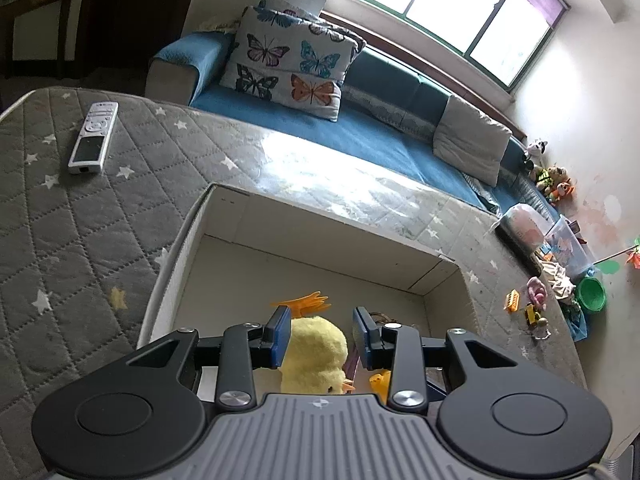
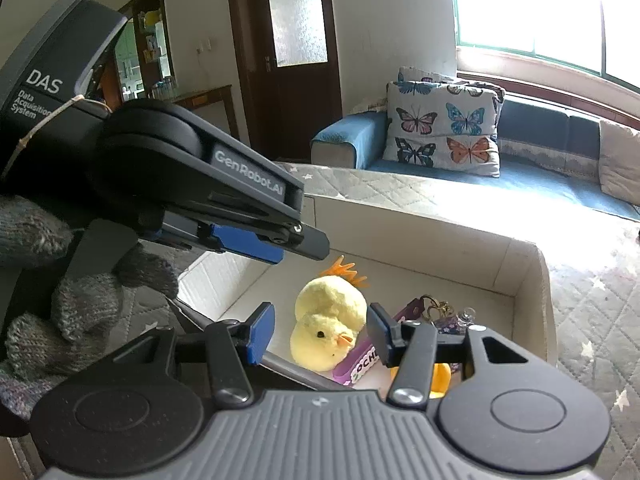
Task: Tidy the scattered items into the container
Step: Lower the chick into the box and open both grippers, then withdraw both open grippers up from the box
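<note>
A white cardboard box (image 1: 320, 216) (image 2: 532, 280) sits on a grey quilted table. Inside it lies a yellow plush chick (image 1: 316, 352) (image 2: 328, 324) with orange feet, beside a purple packet (image 2: 360, 364), a keychain (image 2: 436, 308) and a small yellow toy (image 1: 380, 384). My left gripper (image 1: 320, 338) is open above the box, with the chick below between its blue pads, not gripped. My right gripper (image 2: 320, 334) is open and empty over the box's near side. The left gripper's body shows in the right wrist view (image 2: 256, 240), at upper left.
A white remote control (image 1: 93, 138) lies on the quilted table at the left. Small toys (image 1: 528, 308) lie scattered on the table's right side, by a green bowl (image 1: 591, 294). A blue sofa (image 1: 360, 128) with butterfly cushions (image 1: 292, 60) stands behind the table.
</note>
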`<control>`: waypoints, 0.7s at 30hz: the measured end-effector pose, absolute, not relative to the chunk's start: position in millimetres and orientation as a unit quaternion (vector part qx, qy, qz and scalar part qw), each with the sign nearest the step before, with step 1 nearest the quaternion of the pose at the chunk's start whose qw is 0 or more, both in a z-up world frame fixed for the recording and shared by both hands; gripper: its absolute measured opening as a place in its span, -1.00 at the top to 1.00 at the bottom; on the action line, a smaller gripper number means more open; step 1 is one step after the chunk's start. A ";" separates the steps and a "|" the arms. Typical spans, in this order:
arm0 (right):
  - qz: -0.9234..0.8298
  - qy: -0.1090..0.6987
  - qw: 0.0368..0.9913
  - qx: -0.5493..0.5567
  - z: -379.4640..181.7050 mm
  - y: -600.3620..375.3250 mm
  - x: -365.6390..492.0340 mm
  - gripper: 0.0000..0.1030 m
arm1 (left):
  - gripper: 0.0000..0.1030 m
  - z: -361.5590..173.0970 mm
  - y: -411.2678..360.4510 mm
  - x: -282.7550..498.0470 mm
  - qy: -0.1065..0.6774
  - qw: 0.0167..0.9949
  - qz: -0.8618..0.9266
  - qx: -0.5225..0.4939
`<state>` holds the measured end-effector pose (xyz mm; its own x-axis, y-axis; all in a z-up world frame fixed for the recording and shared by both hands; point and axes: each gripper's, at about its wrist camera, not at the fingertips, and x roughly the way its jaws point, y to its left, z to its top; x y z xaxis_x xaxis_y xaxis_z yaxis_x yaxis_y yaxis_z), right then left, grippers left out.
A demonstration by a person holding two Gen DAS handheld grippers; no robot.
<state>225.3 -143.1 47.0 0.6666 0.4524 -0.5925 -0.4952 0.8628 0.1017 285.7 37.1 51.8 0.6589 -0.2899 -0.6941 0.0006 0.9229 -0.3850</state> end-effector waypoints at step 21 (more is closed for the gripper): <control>0.263 0.298 0.917 -0.021 46.3 -145.9 166.6 -0.52 | 0.28 60.7 33.7 216.4 0.389 0.905 -0.082 -0.153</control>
